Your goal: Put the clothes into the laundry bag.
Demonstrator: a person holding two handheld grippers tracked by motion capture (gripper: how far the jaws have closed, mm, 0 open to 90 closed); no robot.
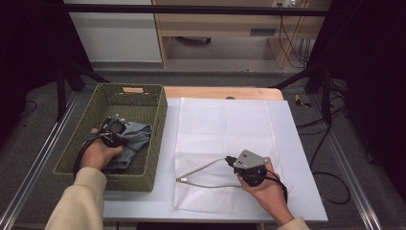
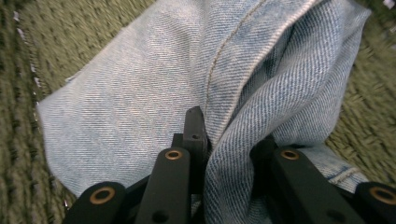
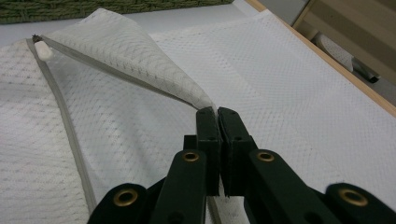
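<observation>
Overhead, the left gripper [image 1: 114,130] reaches into the basket [image 1: 154,128] beside the mesh bag [image 1: 225,124] on the counter [image 1: 301,158]; its own view shows fingers pinching the denim garment [image 2: 140,93], while the right gripper [image 3: 218,114] clamps the bag's raised flap, so lifting the denim across to the opening likely comes next.

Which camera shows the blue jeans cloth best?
The left gripper view: the denim, pinched by the left gripper, shows weave and seam. The high view shows it small in the basket.
</observation>
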